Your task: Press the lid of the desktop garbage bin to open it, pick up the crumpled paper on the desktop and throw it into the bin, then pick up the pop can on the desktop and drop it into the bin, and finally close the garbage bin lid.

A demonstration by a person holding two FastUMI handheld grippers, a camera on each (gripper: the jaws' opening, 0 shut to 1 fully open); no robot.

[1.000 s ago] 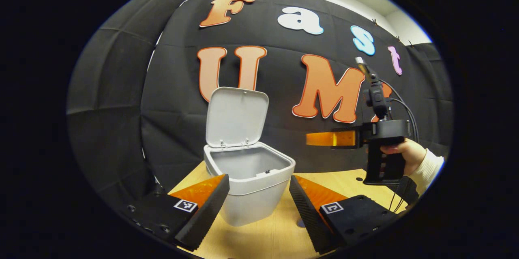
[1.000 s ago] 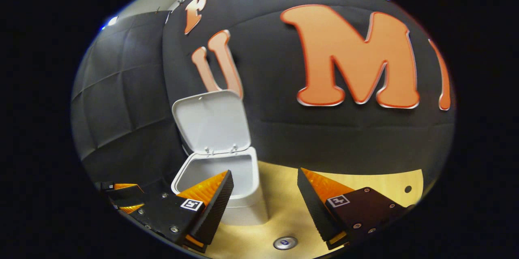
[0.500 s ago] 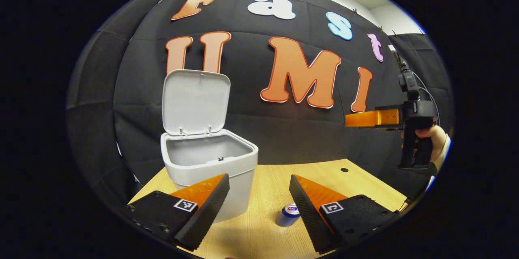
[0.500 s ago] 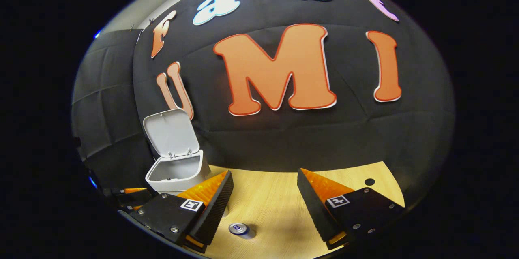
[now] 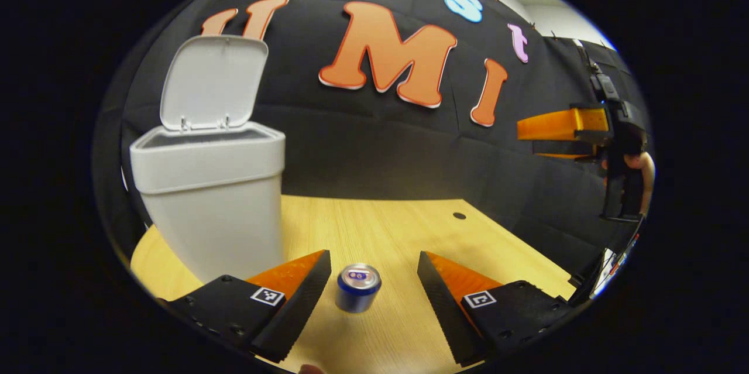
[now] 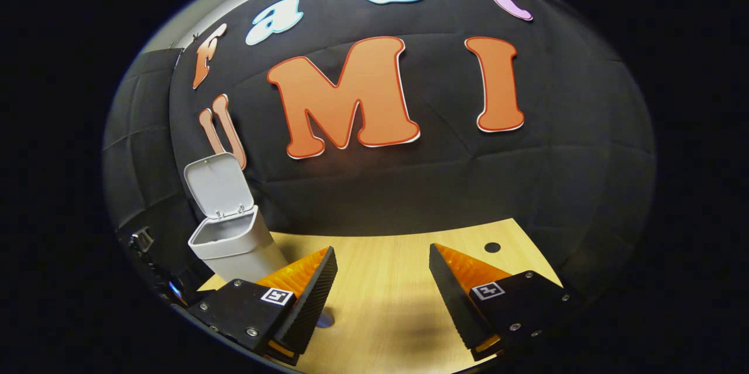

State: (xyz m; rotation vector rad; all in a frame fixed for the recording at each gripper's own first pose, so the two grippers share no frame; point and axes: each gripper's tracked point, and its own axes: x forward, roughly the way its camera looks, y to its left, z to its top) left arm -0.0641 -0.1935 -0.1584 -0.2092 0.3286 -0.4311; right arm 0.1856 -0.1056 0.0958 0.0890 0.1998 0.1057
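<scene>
The left claw (image 5: 373,280) hangs released low over the bench (image 5: 409,227), the upright pop can (image 5: 358,287) between its spread fingers untouched, nearer the left one, the open-lidded bin (image 5: 210,187) beyond, and the right claw (image 6: 381,280) equally released.

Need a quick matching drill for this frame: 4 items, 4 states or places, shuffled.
Items:
1. lid
2. can
3. left tool
4. right tool

States:
A. upright on the table, between two open fingers
B. raised, bin open
C. open, nothing between its fingers, bin off to its left
D. open, low over the table, fingers either side of the can

Pairs: 1-B, 2-A, 3-D, 4-C
</scene>
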